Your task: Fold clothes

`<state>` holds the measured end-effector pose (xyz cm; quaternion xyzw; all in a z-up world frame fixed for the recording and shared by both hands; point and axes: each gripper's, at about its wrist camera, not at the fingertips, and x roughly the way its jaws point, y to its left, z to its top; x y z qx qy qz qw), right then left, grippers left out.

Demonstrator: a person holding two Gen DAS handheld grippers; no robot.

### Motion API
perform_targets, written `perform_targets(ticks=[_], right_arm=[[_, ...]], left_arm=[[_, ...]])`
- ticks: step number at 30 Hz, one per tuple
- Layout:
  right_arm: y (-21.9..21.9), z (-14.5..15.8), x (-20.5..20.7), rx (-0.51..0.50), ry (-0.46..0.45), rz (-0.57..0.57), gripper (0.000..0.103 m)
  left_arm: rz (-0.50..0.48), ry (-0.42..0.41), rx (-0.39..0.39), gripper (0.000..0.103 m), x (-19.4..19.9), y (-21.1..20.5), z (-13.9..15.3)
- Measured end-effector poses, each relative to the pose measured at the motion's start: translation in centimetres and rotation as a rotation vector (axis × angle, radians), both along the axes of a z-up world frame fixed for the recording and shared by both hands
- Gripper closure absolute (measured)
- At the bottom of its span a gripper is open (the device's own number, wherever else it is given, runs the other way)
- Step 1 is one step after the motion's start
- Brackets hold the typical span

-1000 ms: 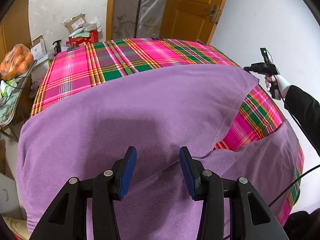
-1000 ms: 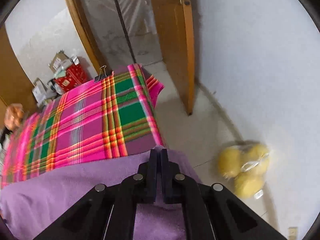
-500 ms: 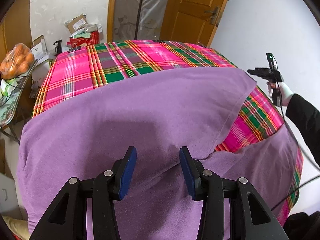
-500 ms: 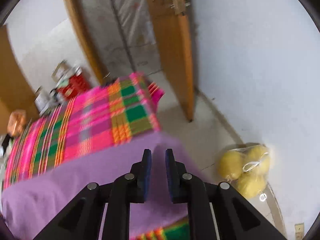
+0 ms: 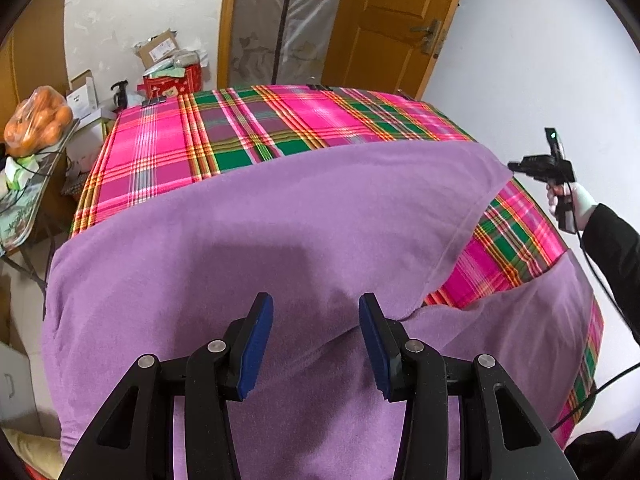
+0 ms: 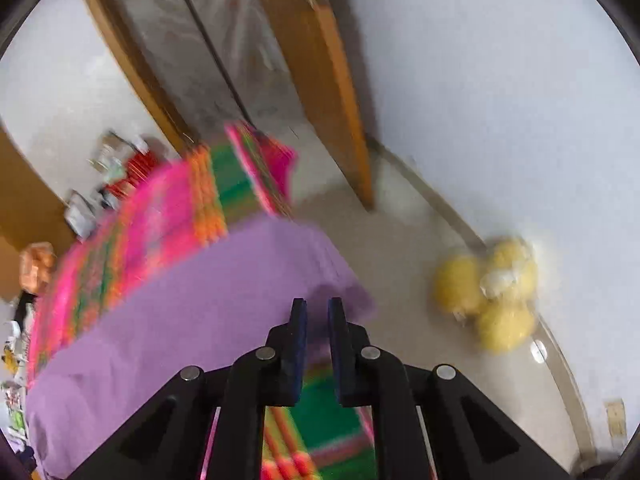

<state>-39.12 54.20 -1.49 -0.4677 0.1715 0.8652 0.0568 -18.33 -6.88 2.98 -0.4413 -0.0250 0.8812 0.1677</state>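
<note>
The right gripper has let go of the purple cloth's corner and pulled back; its jaws, slightly apart, are closing on nothing. The corner lies at twelve o'clock. The left gripper hovers spread above the fold.

Home room, wooden door, plaid-covered table, stacked boxes

Purple garment: soft fleece-like fabric, plain, no print. Spread flat over plaid-covered table, near half. Right portion folded over, hemmed edge running diagonally, corner at table's right edge. Lower layer extends rightward past fold. Surface mostly smooth, few wrinkles.
</note>
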Motion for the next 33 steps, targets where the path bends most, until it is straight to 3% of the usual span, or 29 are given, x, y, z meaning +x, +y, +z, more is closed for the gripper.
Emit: perform_targets(ticks=[5, 9, 13, 18, 21, 26, 30, 33], right_arm=[[1.8, 0.1, 2.1, -0.013, -0.013, -0.144, 0.091], [-4.1, 3.1, 3.6, -0.008, 0.098, 0.049, 0.09], [-13.6, 4.8, 5.3, -0.033, 0.119, 0.333, 0.09], [-26.6, 3.4, 8.9, 0.073, 0.068, 0.645, 0.09], [-31.4, 1.9, 10.9, 0.102, 0.063, 0.752, 0.09], [-35.3, -0.1, 12.7, 0.158, 0.05, 0.813, 0.09], [-34.7, 0.6, 13.3, 0.157, 0.019, 0.763, 0.09], [-35.2, 1.4, 14.4, 0.135, 0.049, 0.767, 0.09]], left_arm=[[0.011, -0.005, -0.012, 0.056, 0.3, -0.2, 0.2], [0.033, -0.015, -0.01, 0.056, 0.3, -0.6, 0.4], [0.052, -0.023, -0.005, 0.056, 0.5, -1.1, 0.7], [0.083, 0.002, -0.004, 0.056, 1.3, -2.0, 2.0], [0.108, 0.023, 0.001, 0.056, 2.1, -2.8, 2.8], [0.141, 0.033, -0.022, 0.056, 3.6, -4.4, 3.4], [0.183, 0.009, -0.057, 0.056, 4.4, -6.2, 2.8], [0.208, -0.039, -0.07, 0.056, 4.6, -7.4, 1.9]])
